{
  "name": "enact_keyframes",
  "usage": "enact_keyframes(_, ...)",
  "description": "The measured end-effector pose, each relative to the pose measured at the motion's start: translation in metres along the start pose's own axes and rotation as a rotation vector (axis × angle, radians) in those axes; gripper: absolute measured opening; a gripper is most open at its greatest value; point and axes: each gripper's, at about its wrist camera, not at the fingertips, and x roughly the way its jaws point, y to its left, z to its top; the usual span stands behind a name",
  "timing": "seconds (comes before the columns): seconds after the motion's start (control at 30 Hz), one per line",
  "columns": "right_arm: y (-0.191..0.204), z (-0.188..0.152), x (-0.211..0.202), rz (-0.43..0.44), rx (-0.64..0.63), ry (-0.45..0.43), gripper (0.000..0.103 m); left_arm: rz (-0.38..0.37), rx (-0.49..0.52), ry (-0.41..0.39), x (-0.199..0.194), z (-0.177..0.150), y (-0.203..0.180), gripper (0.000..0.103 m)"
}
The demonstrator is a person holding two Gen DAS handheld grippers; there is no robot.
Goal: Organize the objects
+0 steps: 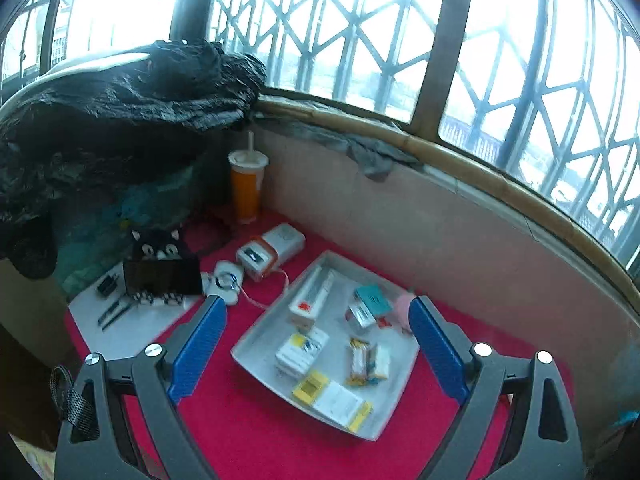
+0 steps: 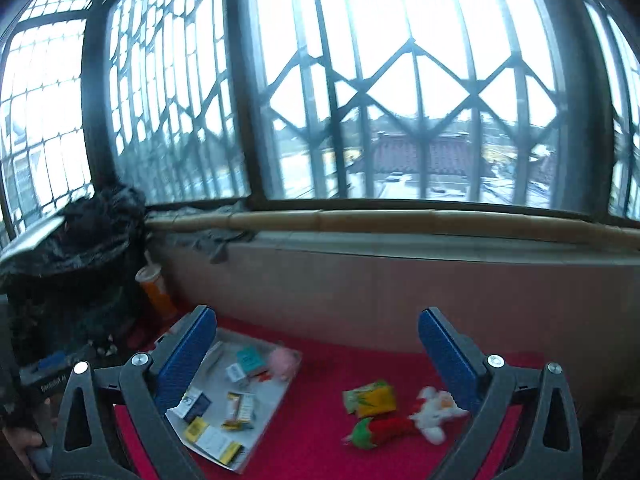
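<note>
A red surface [image 1: 248,432] sits under a big window with crossed bars [image 1: 360,32]. At its far left corner a black bag [image 1: 120,92] covers a big heap. A cup [image 1: 246,184] with orange drink and a straw stands beside the heap, by the wall.

Near the left edge lies a white board [image 1: 120,332] with a black plug [image 1: 107,285] and pens [image 1: 116,312] on it. A dark phone [image 1: 162,277] leans on a black cat stand [image 1: 158,245] at the board's far end. Just right of it are a white charger [image 1: 228,278] and a white box with an orange band [image 1: 268,252], joined by a thin cord.

The gray tray [image 1: 256,344] lies in the middle of the surface. In it are many small boxes: a long white one [image 1: 312,296], a teal one [image 1: 374,300], a white and yellow one [image 1: 302,350] and a flat yellow and white one [image 1: 332,398] at the near edge. A pink fluffy toy [image 2: 284,362] sits at the tray's far right corner.

The left gripper [image 1: 316,344] hangs above the tray, its blue fingers [image 1: 200,352] wide apart and holding nothing.

Right of the tray, on the red cloth, lie a yellow and green pack [image 2: 370,398], a red and green toy [image 2: 378,430] and a white toy [image 2: 434,412], all close together. The right gripper [image 2: 316,354] is above them, fingers [image 2: 448,360] wide apart and holding nothing.
</note>
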Motion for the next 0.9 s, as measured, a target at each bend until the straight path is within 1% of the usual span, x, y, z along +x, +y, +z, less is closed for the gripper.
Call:
enact_keyframes(0.07,-0.024,-0.007,-0.008,-0.013,0.035,0.006,0.103,-0.017,0.019,0.027,-0.003,-0.014,-0.016,0.092)
enact_keyframes(0.13,-0.047,-0.018,-0.011,-0.034,0.074,0.039,0.103,-0.045,0.046,0.046,-0.006,-0.028,-0.032,0.092)
enact_keyframes(0.2,-0.071,-0.034,-0.016,-0.04,0.126,0.062,0.103,-0.076,0.077,0.051,-0.01,-0.042,-0.047,0.092)
enact_keyframes(0.23,-0.079,-0.041,-0.02,-0.042,0.139,0.057,0.103,-0.096,0.097,0.048,-0.011,-0.048,-0.054,0.092)
enact_keyframes(0.3,-0.095,-0.055,-0.028,-0.08,0.166,0.056,0.103,-0.125,0.156,0.052,-0.011,-0.06,-0.073,0.092)
enact_keyframes(0.37,-0.11,-0.061,-0.036,-0.091,0.229,0.083,0.103,-0.158,0.203,0.086,-0.01,-0.058,-0.09,0.092)
enact_keyframes(0.43,-0.12,-0.057,-0.046,-0.094,0.275,0.103,0.103,-0.178,0.226,0.072,-0.016,-0.049,-0.101,0.092)
enact_keyframes(0.47,-0.123,-0.054,-0.054,-0.105,0.278,0.097,0.103,-0.18,0.239,0.047,-0.021,-0.043,-0.107,0.092)
enact_keyframes(0.53,-0.126,-0.046,-0.072,-0.145,0.271,0.052,0.103,-0.192,0.252,0.02,-0.025,-0.034,-0.115,0.092)
enact_keyframes(0.6,-0.13,-0.042,-0.088,-0.188,0.282,0.007,0.103,-0.216,0.276,0.02,-0.022,-0.025,-0.126,0.092)
enact_keyframes(0.63,-0.132,-0.042,-0.092,-0.203,0.292,-0.002,0.103,-0.223,0.29,0.023,-0.02,-0.023,-0.131,0.092)
enact_keyframes(0.7,-0.14,-0.043,-0.099,-0.231,0.329,-0.014,0.103,-0.243,0.351,0.024,-0.014,-0.023,-0.148,0.092)
enact_keyframes(0.77,-0.15,-0.049,-0.102,-0.258,0.365,-0.02,0.103,-0.283,0.404,0.024,-0.006,-0.029,-0.166,0.092)
enact_keyframes(0.83,-0.162,-0.056,-0.108,-0.308,0.375,-0.027,0.103,-0.32,0.442,0.034,0.002,-0.035,-0.183,0.093)
enact_keyframes(0.9,-0.173,-0.059,-0.117,-0.375,0.389,-0.032,0.103,-0.35,0.482,0.065,0.009,-0.041,-0.205,0.093)
